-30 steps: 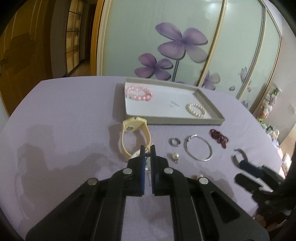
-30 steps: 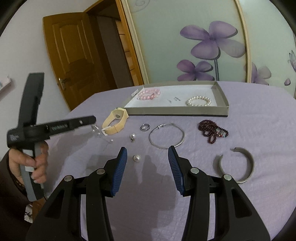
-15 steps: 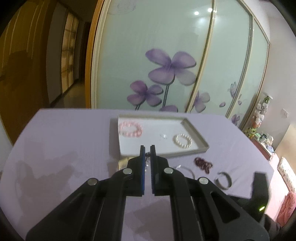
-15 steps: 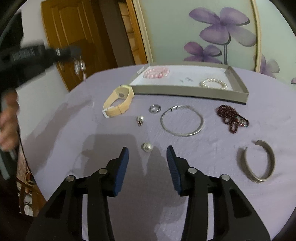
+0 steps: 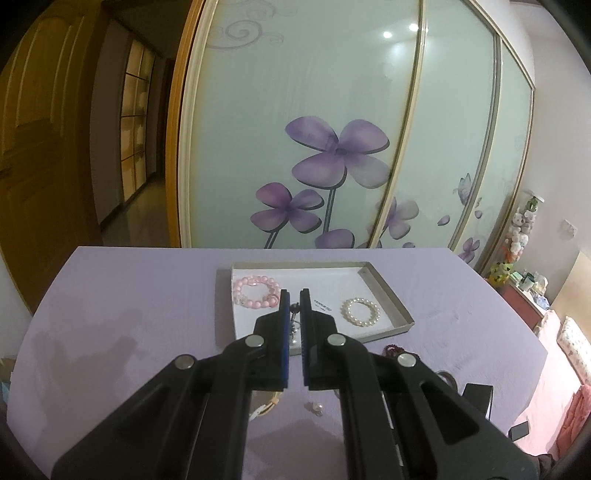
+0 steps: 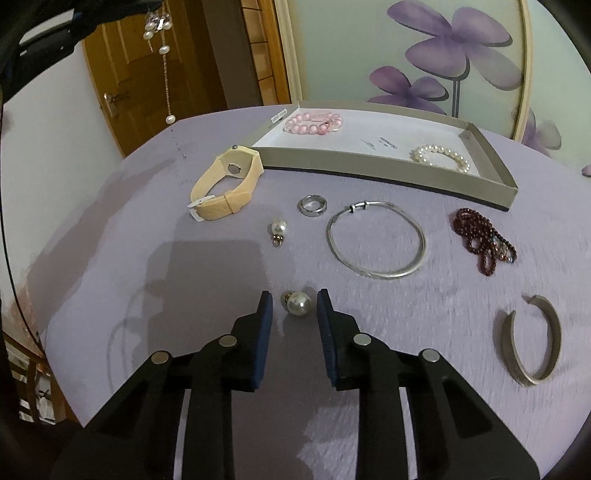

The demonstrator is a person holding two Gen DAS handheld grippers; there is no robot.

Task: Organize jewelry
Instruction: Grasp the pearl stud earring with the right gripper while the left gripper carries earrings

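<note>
Up goes the left gripper point(image 5: 294, 295) since a second ago: it was low by the watch point(image 6: 225, 184), and now it hangs high over the purple table point(image 5: 129, 295), in front of the tray point(image 5: 388, 299). Its fingers are pressed together on a pearl earring point(image 6: 160, 33) with a long thin chain. In the right view the earring dangles in the air at the top left, with one pearl at the end of the chain.

Meanwhile the right gripper point(image 6: 294, 306) has slid closer to a round pearl point(image 6: 299, 303) on the table. Its fingers have just been closing. The pearl sits between the tips, but there is a small gap on each side, so they do not pinch it.

Inside the tray lie a pink bracelet point(image 6: 314, 123) on the left and a white bracelet point(image 6: 441, 157) on the right. On the table in front of the tray lie the watch, a ring point(image 6: 313, 205), a small pearl charm point(image 6: 277, 230), a thin bangle point(image 6: 376, 240), dark red beads point(image 6: 484, 240) and an open cuff point(image 6: 532, 339).
</note>
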